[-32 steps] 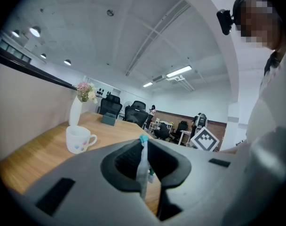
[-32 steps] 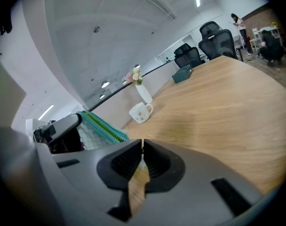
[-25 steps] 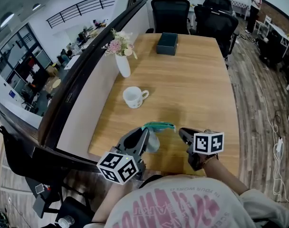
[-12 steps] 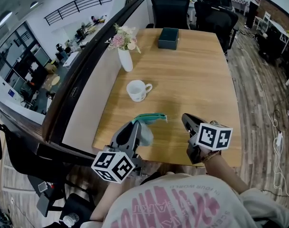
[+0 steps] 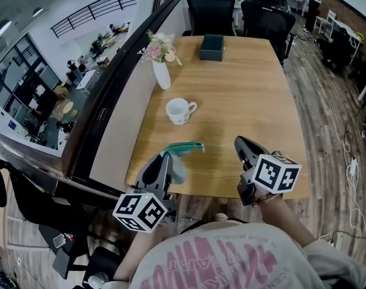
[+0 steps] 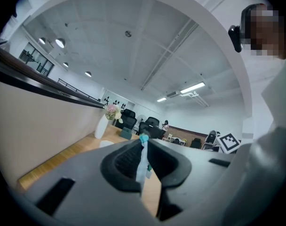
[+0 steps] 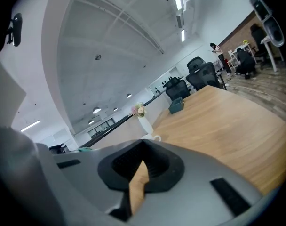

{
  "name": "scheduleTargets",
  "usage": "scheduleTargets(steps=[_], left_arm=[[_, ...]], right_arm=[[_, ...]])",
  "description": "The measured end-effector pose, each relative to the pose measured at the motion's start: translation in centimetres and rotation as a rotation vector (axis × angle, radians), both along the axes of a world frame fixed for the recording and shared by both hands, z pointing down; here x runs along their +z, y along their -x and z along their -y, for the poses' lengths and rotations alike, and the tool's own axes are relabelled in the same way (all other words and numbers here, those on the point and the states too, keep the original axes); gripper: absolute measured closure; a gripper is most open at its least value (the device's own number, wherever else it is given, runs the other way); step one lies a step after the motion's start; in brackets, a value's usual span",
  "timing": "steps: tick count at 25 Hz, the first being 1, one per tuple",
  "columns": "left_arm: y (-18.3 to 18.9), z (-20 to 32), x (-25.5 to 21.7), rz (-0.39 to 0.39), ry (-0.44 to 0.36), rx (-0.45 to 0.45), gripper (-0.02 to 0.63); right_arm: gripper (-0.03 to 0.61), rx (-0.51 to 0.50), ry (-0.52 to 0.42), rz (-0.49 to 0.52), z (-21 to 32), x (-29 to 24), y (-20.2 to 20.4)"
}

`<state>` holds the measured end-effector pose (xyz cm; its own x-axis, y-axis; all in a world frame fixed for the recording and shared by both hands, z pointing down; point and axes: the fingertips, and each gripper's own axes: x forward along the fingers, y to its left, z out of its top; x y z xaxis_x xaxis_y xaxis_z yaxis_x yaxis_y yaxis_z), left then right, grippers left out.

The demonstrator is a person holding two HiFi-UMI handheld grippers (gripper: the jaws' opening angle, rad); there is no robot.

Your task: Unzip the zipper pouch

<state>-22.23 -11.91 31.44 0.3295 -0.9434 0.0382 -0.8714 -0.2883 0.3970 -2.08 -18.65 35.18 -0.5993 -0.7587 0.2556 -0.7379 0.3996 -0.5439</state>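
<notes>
Teal ran along the top edge of the zipper pouch (image 5: 178, 168), which hung in the air just over the near edge of the wooden surface (image 5: 243, 95), its pale body drooping below that strip. The left tool (image 5: 165, 162) had it: its jaws were pinched on the thin pouch, with the teal end sticking out past the tips toward the middle of the surface. The right tool (image 5: 242, 144) stood well apart from the pouch, off to the other side, touching nothing.

From overhead the grip itself was hard to read. The left gripper view made it plain: the pouch (image 6: 141, 161) stood on edge as a narrow pale sliver squeezed between the two dark pads, teal at the top, with the left tool (image 6: 142, 147) tilted upward toward the ceiling. The right gripper view showed the right tool (image 7: 142, 150) pressed together and empty, only bare wood visible through the slit below the pads.

Both tools were held low and close to the person's body, pointing away over the surface. Farther off stood a white mug (image 5: 180, 110), a white vase (image 5: 162, 76) of flowers and a dark box (image 5: 212, 47).
</notes>
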Motion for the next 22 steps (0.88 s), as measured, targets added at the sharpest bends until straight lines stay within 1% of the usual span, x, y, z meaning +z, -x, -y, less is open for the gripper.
scheduleTargets(steps=[8, 22], left_arm=[[1.1, -2.4, 0.3, -0.019, -0.006, 0.005, 0.571], [2.4, -5.9, 1.3, -0.022, -0.007, 0.015, 0.571]], right_arm=[[0.581, 0.019, 0.005, -0.037, -2.8, 1.1, 0.4], [0.581, 0.040, 0.040, -0.059, -6.9, 3.2, 1.0]])
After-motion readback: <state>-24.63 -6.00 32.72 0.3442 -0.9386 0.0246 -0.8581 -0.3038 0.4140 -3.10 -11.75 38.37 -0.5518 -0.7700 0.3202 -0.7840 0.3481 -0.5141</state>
